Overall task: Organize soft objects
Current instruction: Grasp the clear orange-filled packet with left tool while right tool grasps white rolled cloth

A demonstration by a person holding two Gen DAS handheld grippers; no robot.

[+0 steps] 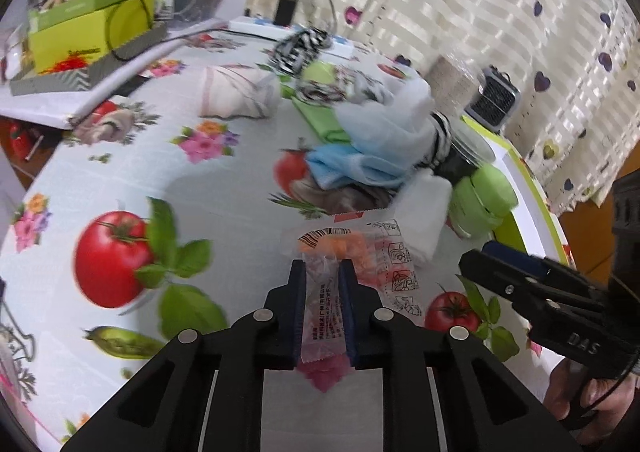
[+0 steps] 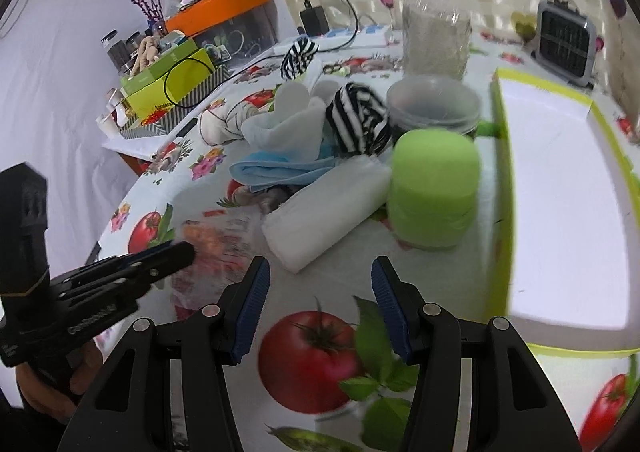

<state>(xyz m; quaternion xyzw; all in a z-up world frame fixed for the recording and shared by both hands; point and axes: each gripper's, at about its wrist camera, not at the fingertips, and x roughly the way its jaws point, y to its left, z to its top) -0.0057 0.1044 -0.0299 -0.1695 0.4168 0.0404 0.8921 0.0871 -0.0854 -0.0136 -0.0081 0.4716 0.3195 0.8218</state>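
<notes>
My left gripper [image 1: 323, 272] is shut on a clear plastic packet [image 1: 348, 256] with orange pieces inside, held just above the tablecloth. The packet also shows in the right wrist view [image 2: 208, 240], blurred, at the left gripper's tip. My right gripper [image 2: 320, 276] is open and empty, just short of a white roll [image 2: 328, 208] and a green roll [image 2: 434, 192]. Behind them lies a pile of soft things: a blue cloth [image 2: 280, 170], a white cloth [image 2: 288, 124], a striped black-and-white roll [image 2: 358, 118]. The pile shows in the left wrist view too [image 1: 368, 140].
A white tray with a green rim [image 2: 500, 180] lies at the right. Clear plastic bowls [image 2: 434, 102], a tall jar [image 2: 436, 40] and a small grey fan [image 2: 564, 40] stand behind. Green boxes [image 2: 168, 84] and an orange-lidded bin [image 2: 224, 8] crowd the back left.
</notes>
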